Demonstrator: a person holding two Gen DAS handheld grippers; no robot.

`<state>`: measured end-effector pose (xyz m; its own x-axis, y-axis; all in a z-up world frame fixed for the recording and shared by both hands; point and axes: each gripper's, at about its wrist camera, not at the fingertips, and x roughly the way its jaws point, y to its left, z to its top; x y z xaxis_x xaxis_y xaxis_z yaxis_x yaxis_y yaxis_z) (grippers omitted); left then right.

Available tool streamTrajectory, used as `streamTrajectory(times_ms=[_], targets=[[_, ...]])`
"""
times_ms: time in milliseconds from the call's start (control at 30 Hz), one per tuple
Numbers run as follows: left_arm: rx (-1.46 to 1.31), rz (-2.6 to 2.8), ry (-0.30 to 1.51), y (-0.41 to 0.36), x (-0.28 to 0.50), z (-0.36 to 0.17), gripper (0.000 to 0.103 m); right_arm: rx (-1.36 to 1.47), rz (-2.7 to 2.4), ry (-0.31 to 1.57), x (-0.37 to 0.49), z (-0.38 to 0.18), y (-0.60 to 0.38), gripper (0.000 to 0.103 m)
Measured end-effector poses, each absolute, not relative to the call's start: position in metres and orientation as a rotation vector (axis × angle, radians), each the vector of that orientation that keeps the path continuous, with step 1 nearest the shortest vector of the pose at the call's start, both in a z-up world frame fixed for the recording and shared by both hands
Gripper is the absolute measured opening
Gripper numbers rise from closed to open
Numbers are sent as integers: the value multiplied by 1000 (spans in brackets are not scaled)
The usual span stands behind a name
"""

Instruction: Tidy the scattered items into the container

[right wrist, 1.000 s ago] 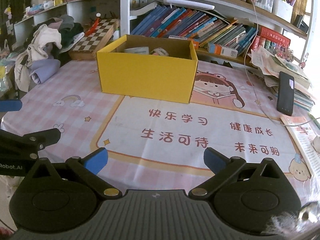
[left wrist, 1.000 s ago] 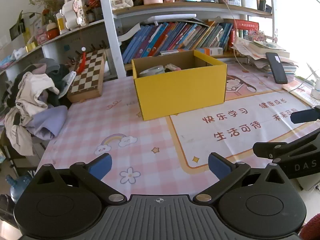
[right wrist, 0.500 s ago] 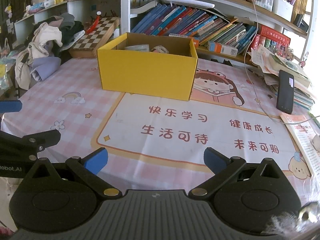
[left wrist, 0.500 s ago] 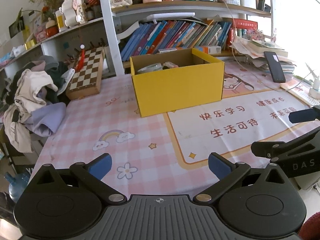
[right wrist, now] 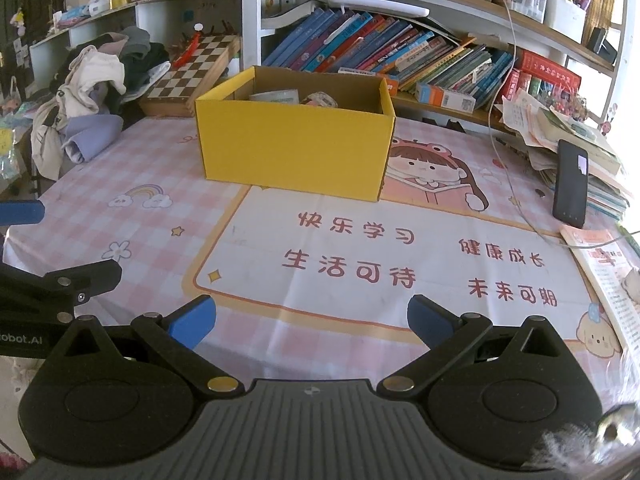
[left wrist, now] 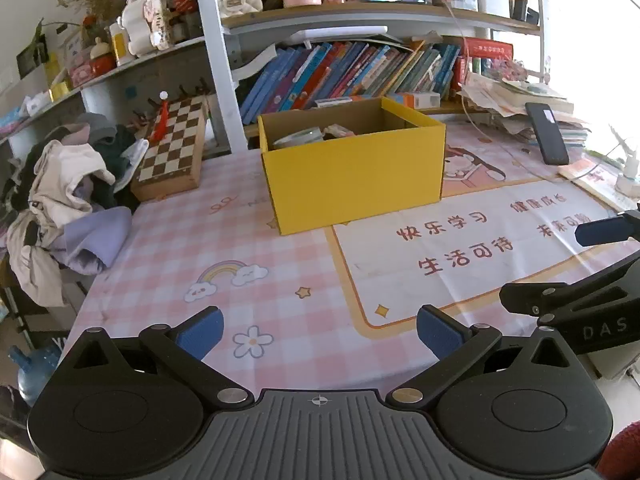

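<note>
Bright daylight — right-side glare, fisheye-warped edges

one yellow box with at least two items inside, one chessboard, one black phone, one pile of clothes, two grippers, left, right

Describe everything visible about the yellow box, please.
The box is open-topped cardboard, yellow outside and brown inside, with no lid showing. It stands upright on the pink checked mat, one corner overlapping the mat's white panel. Inside lie a tape roll and some other small items, only partly seen. Neither tool touches it.
</note>
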<state>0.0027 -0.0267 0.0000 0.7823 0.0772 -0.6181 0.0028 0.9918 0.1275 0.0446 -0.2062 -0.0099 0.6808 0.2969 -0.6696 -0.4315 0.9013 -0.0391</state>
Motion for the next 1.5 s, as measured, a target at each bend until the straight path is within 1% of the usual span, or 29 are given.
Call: streamTrajectory(times_ms=[1500], targets=[[137, 34, 674, -31, -1, 2, 103, -197, 414, 715, 41, -9, -208, 103]])
